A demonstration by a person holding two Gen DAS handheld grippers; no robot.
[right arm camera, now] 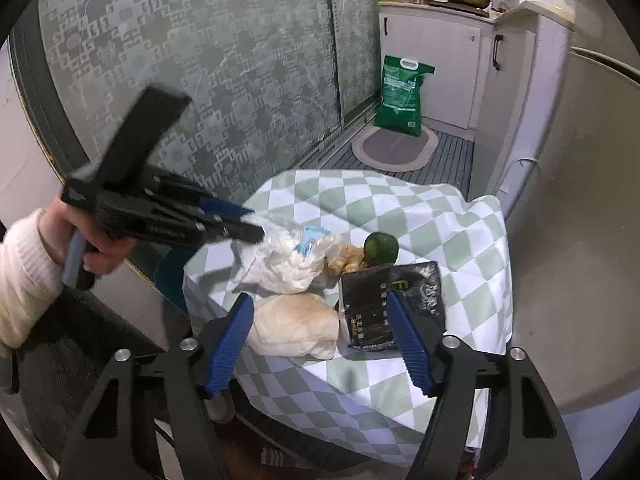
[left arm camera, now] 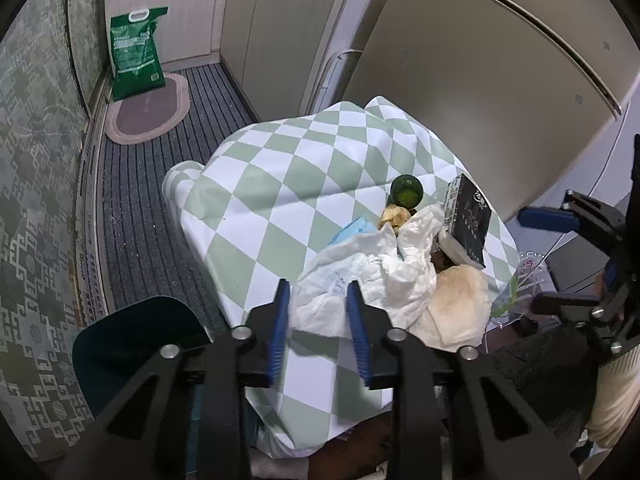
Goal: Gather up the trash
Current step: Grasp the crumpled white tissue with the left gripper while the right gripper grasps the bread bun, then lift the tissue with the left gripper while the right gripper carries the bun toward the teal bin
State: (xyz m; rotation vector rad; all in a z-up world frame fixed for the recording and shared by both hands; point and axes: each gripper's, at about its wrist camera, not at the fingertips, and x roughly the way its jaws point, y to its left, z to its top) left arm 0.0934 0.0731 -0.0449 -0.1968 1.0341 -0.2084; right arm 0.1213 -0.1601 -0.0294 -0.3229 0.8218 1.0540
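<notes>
Closing the narrow left claw (left arm camera: 318,328) squarely on the white tissue (left arm camera: 352,292) at lower centre, right claw (right arm camera: 320,344) wide.

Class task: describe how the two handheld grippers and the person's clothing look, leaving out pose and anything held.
Both the left gripper and the right gripper have black angular frames, silver bolt heads and ribbed blue fingers. The left one has a grey handle. The sleeve is cream ribbed knit.

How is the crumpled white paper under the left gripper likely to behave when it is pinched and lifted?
The white paper looks thin and creased, so it is probably light and floppy. It will likely crush between the left gripper and trail loose folds, perhaps dragging the blue wrapper.
</notes>
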